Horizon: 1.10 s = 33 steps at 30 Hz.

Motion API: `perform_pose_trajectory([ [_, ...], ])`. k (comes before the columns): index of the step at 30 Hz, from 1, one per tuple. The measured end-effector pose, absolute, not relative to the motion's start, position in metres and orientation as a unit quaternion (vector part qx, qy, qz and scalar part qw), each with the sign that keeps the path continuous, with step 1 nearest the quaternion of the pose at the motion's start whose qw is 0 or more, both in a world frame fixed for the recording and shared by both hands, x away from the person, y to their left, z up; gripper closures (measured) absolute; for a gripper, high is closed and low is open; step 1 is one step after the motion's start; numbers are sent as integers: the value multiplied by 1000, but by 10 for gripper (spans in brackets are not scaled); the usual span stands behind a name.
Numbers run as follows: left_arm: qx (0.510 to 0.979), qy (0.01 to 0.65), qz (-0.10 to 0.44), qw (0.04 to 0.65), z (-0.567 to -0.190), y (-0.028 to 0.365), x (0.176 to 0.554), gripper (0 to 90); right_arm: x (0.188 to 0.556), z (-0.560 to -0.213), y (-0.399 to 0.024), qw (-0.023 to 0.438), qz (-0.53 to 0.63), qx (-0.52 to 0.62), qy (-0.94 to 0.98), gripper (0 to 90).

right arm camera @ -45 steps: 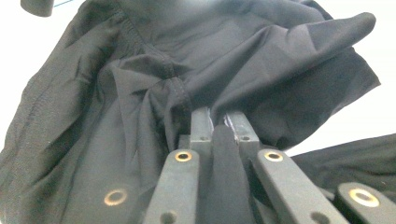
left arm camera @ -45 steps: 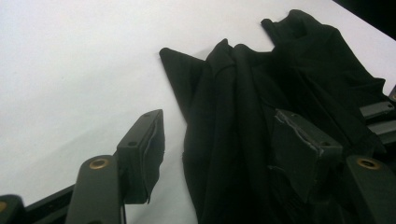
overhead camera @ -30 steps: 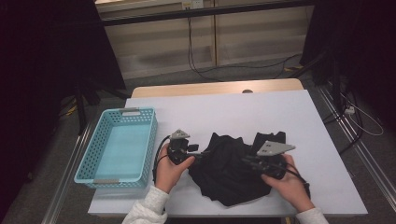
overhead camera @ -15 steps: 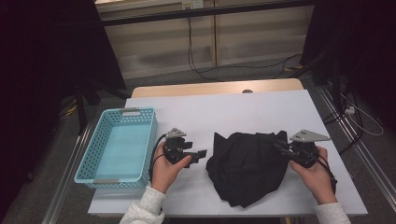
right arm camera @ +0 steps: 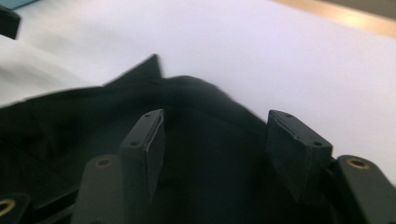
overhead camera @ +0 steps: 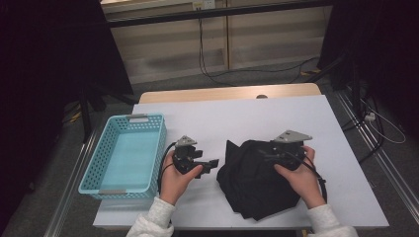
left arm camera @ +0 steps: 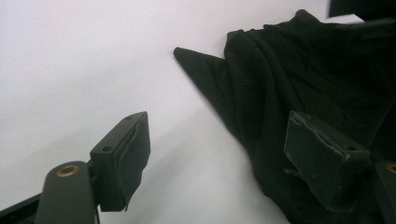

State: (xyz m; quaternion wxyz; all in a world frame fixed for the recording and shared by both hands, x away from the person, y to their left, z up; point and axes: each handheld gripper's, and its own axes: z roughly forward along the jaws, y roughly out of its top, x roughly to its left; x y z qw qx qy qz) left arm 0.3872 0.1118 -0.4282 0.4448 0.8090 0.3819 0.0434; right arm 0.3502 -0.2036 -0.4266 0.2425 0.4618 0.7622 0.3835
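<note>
The right gripper [overhead camera: 271, 154] hides part of the black cloth [overhead camera: 252, 182] beneath it

White table [overhead camera: 257, 118] w/ black cloth [overhead camera: 257, 185] & blue basket [overhead camera: 148, 123].

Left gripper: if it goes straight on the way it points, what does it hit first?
Likely the black cloth: the left gripper, open, has one side already over its edge. Depth is hard to judge.
</note>
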Motion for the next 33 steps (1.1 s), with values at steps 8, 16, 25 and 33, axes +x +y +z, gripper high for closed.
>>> perform_pose_trajectory([
  [8, 811, 385, 42, 439, -430, 112, 387, 221, 374, -442, -160, 209, 386, 477, 761, 320],
  [16, 808, 390, 27, 441, -432, 114, 386, 214, 380, -457, -140, 184, 362, 468, 785, 695],
  [25, 811, 382, 26, 443, -431, 109, 386, 215, 368, -444, -157, 160, 367, 431, 809, 900],
  [33, 813, 378, 32, 442, -430, 105, 385, 216, 343, -441, -188, 181, 387, 440, 790, 900],
])
